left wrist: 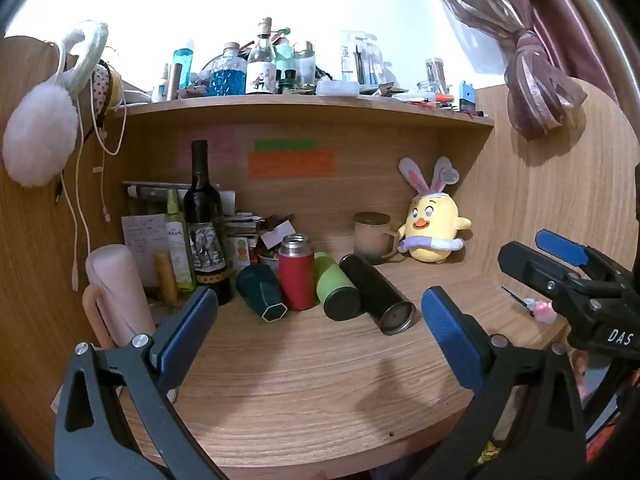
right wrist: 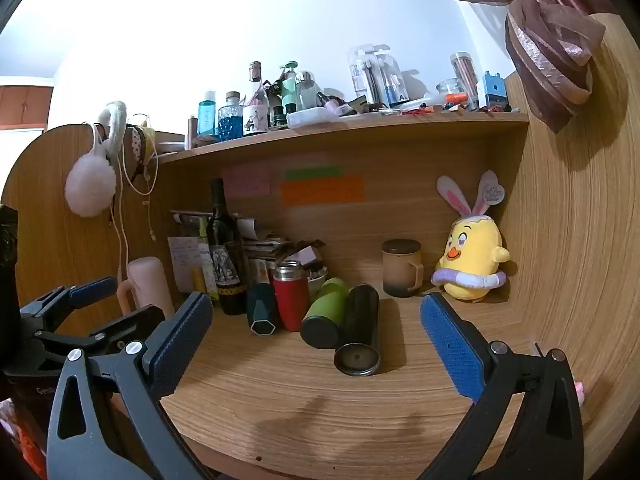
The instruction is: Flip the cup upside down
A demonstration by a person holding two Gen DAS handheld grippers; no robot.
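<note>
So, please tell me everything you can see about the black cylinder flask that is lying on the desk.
The black flask is a tall, slim cylinder with a dark, glossy, metal-looking body. It lies on its side on the wooden desk, one round end with a grey metallic rim turned toward the cameras; the right wrist view shows a small dot at its centre. Along its length it rests against the green flask, also lying down. Neither open gripper touches it.

Bright overhead light blows out the wall (left wrist: 360,8); soft shadows on the desk (left wrist: 320,380); strong fisheye bending, dark corners.
</note>
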